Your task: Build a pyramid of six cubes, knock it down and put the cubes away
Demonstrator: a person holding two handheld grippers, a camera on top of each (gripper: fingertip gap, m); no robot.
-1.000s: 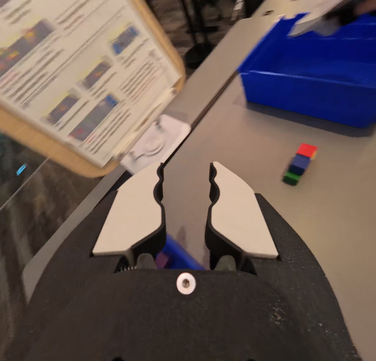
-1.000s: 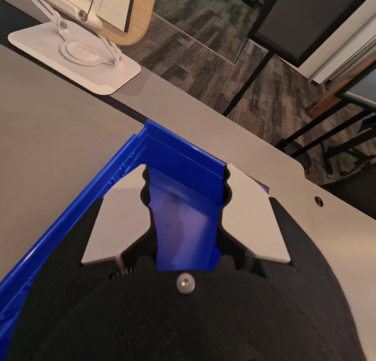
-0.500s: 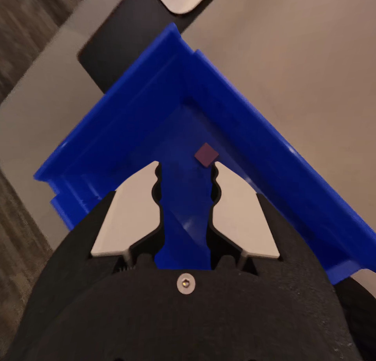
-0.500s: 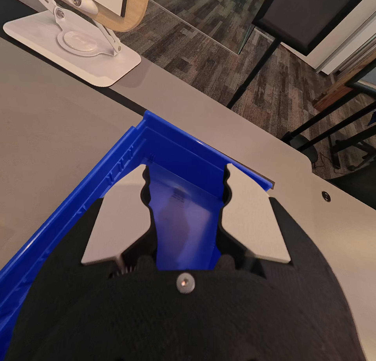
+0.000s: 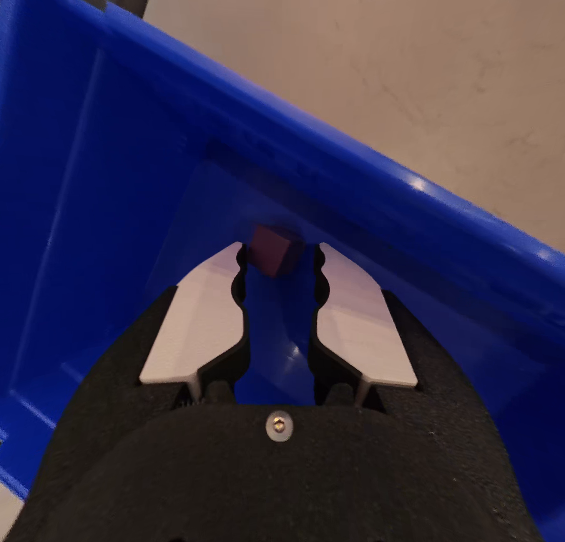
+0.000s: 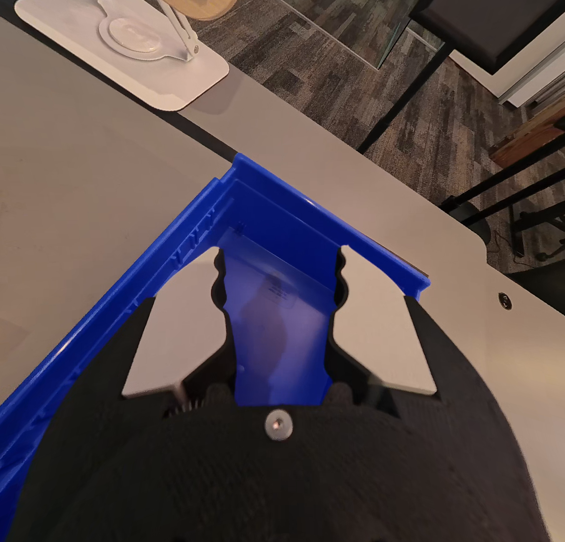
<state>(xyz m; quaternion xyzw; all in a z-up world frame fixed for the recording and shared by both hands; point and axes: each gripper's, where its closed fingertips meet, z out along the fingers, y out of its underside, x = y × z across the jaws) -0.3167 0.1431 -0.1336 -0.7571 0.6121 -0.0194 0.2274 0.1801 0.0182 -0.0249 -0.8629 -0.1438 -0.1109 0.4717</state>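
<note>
I see the purple cube on the floor of the blue bin, close against the bin's far wall and near an inner corner. My left gripper is down inside the bin with its jaws apart and holding nothing; the cube sits between the fingertips, nearer the left one, though I cannot tell whether it touches. The wall just beyond leaves little room ahead. My right gripper hangs over a blue bin at its far corner, jaws spread wide and empty, bare floor beneath. Past the rims lies open grey table, with a white stand base near the table's edge.
</note>
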